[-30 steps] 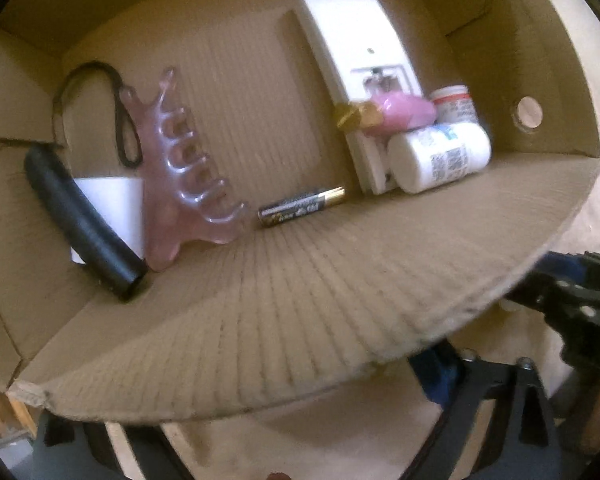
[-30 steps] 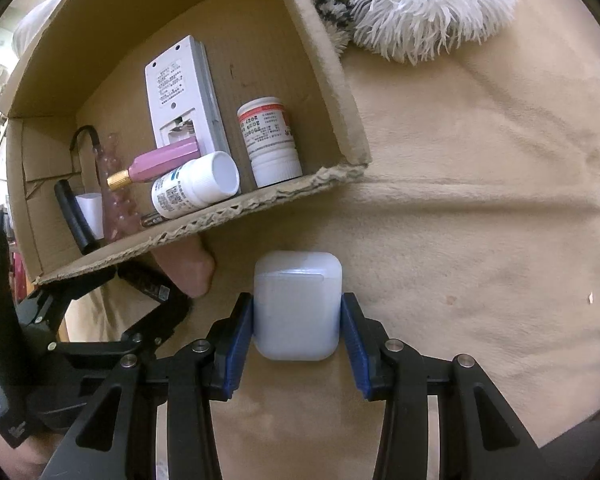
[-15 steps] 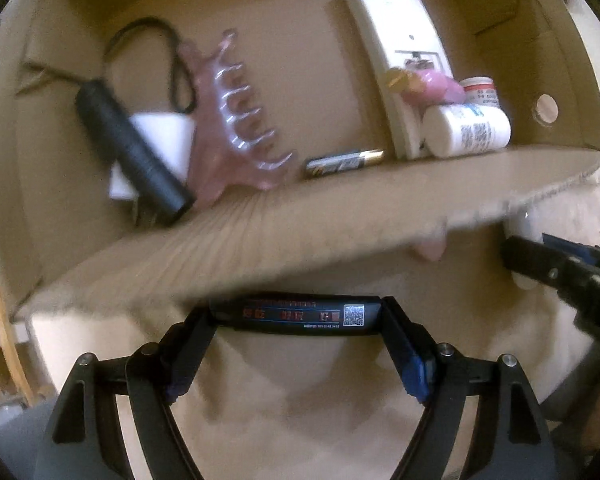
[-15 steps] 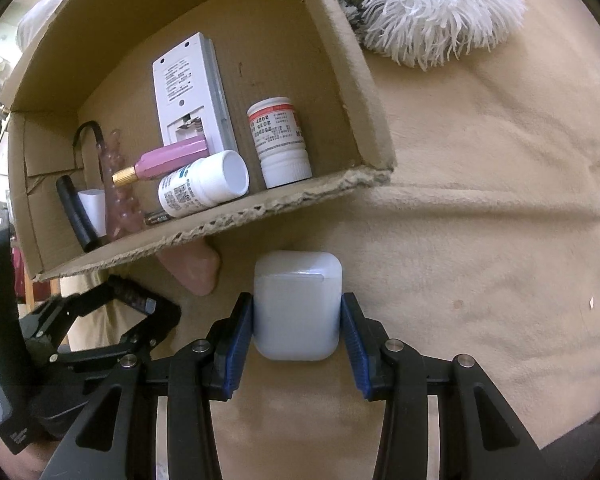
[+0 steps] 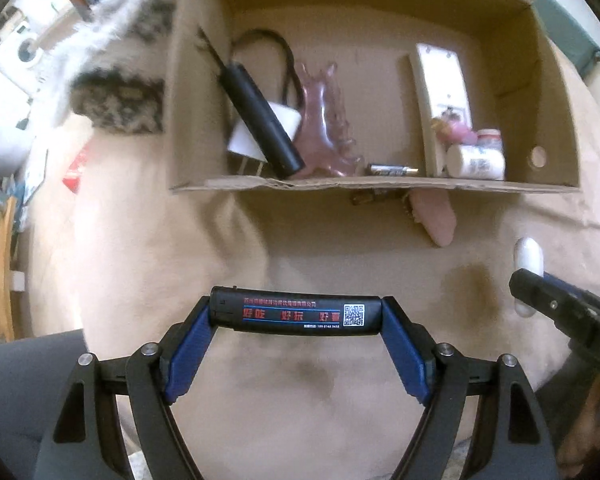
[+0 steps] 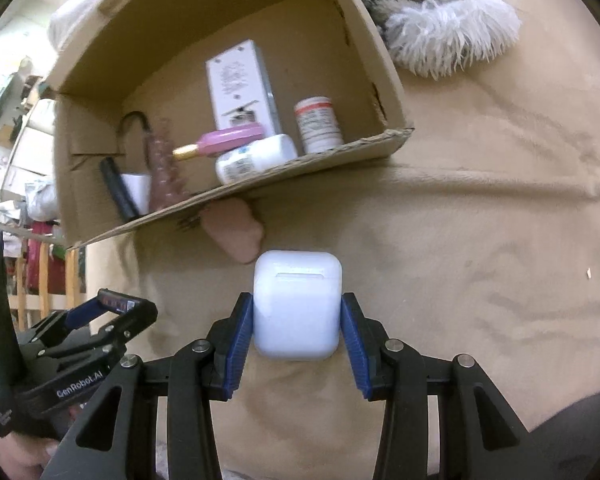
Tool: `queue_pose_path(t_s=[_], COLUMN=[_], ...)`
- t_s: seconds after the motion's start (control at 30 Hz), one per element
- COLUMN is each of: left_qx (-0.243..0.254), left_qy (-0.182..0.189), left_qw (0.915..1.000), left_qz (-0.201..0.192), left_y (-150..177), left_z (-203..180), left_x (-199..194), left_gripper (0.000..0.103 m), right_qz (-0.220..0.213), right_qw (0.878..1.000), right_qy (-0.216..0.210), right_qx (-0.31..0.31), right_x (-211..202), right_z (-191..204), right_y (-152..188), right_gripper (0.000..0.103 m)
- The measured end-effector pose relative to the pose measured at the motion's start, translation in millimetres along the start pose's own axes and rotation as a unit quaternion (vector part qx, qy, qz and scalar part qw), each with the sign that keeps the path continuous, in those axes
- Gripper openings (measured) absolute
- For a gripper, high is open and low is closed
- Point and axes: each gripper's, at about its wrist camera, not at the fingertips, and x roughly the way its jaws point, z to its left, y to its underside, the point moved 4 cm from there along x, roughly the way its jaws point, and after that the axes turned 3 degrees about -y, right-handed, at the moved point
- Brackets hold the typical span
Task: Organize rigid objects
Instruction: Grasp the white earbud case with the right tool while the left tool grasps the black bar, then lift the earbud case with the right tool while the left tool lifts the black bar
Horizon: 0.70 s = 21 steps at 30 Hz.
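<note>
Beige blanket under both: your left gripper clamps the black lighter lengthwise, while only right wrist shows your right gripper squeezing the white earbud case front-on.

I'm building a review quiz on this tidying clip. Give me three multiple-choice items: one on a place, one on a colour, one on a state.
1. Where is the battery?
A. inside the cardboard box
B. on the blanket
C. in a gripper

2. What colour is the hair claw?
A. green
B. pink
C. black

3. What does the right hand-held gripper hold?
A. nothing
B. a bottle
C. a white earbud case

Answers: A, it lies by the box's front wall; B, translucent pink; C, both pads press its sides.
</note>
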Motion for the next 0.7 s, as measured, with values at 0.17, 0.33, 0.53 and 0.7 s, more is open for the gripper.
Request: queue_pose_path(t_s=[0.17, 0.33, 0.53, 0.7], left_qx=[-0.007, -0.045, -0.058, -0.054], left_qy=[0.016, 0.028, 0.034, 0.038], left_qw=[0.9993, 0.9961, 0.9930, 0.9911], left_qz=[-0.032, -0.070, -0.097, -0.116], left_y=[-3.5, -22.5, -61.0, -92.4], left_z=[6.1, -4.0, 1.5, -2.6], left_x=[-30.0, -49.0, -67.2, -72.0], left_gripper=[0.079, 0.079, 0.079, 0.079], right_qz=[-0.032, -0.066, -0.104, -0.127], right_qw=[0.999, 0.996, 0.991, 0.987], right_qy=[-0.017, -0.030, -0.037, -0.040], right_qx=[-0.027, -0.048, -0.076, -0.091], right_x=[-23.0, -47.5, -73.1, -88.2], right_z=[17.6, 32.5, 43.6, 49.0], right_y=[6.9, 1.5, -21.4, -51.2], right_gripper=[0.046, 0.046, 0.046, 0.046])
